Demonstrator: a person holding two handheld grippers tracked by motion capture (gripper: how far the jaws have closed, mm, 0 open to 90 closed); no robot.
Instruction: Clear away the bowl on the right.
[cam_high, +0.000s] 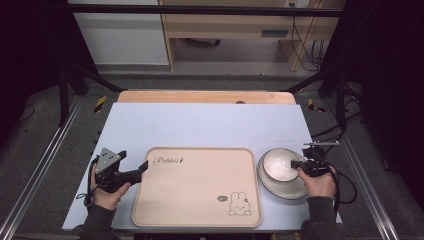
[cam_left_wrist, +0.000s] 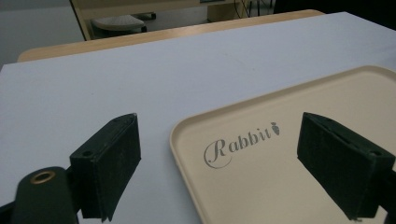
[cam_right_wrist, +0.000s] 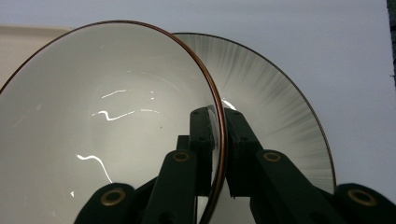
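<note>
Right up close: grips the rim of the bowl (cam_right_wrist: 107, 116) with the right gripper (cam_right_wrist: 218, 119), 1 jaw inside and 1 outside, pinched hard on the thin brown edge. Shows the bowl tipped up, with the plate (cam_right_wrist: 275, 107) just behind and under it. Cannot tell about touching the plate or not. From the high view, finds bowl and plate on the table (cam_high: 200, 125), just beside the right edge of the tray (cam_high: 195, 195). Holds the left gripper (cam_left_wrist: 219, 123) wide open and empty, with 2 jaws on either side of the tray corner by the word Rabbit, low over it, not touching so far as seen.

Looks like a job of lifting the bowl off the plate and moving it onto the tray. To do it well:

- Keep the pinch firm, since smooth and slippery.
- Lift straight up first, to leave the plate flat and quiet.
- Go slow. Held by 1 side only, so likely to swing or slip.
- Carry low across the tray edge.
- Set down flat, bottom first, then let go.
- Close the left gripper on the tray corner, or press there, to stop any sliding.
</note>
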